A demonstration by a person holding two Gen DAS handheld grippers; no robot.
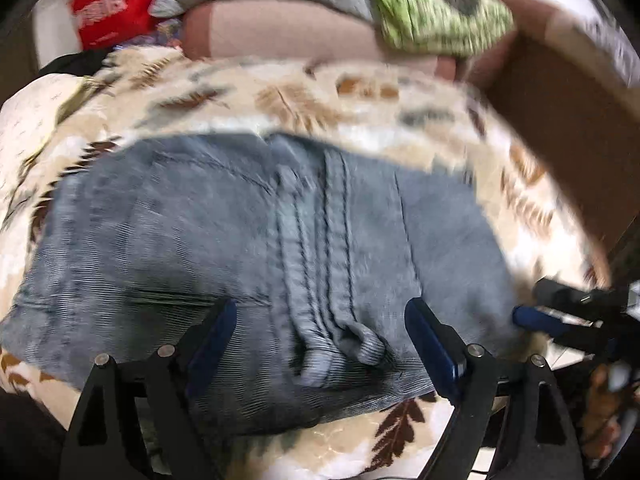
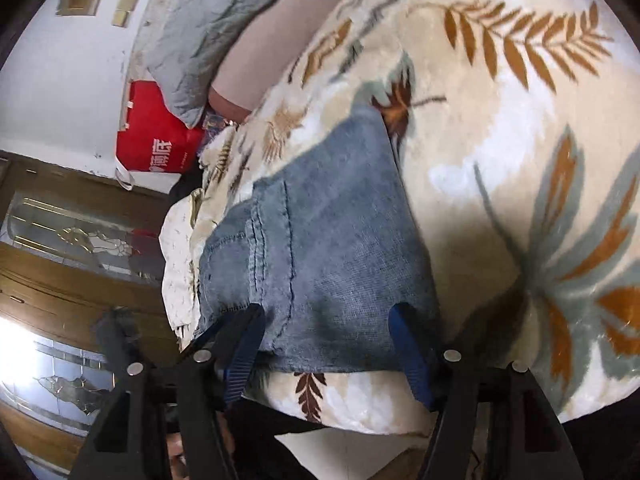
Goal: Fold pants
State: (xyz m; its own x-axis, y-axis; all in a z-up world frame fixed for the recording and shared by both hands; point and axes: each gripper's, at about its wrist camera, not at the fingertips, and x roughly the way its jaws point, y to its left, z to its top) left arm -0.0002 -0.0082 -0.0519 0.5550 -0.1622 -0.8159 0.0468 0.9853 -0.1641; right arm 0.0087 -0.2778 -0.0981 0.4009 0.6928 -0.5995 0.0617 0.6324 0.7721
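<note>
We hold both tongs, left (image 1: 320,316) and right (image 2: 326,320), gaping and empty above folded blue pants (image 1: 248,240). Bare leaf-print blanket (image 2: 500,152) spreads beyond their right edge.

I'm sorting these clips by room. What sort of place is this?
Most likely a bedroom at home: the pants lie on a plush leaf-print blanket spread over a bed, a grey quilted pillow sits behind, and a wooden door with glass panels stands alongside.

White lettering on the red bag (image 2: 160,140), too blurred and mirrored to read
</note>
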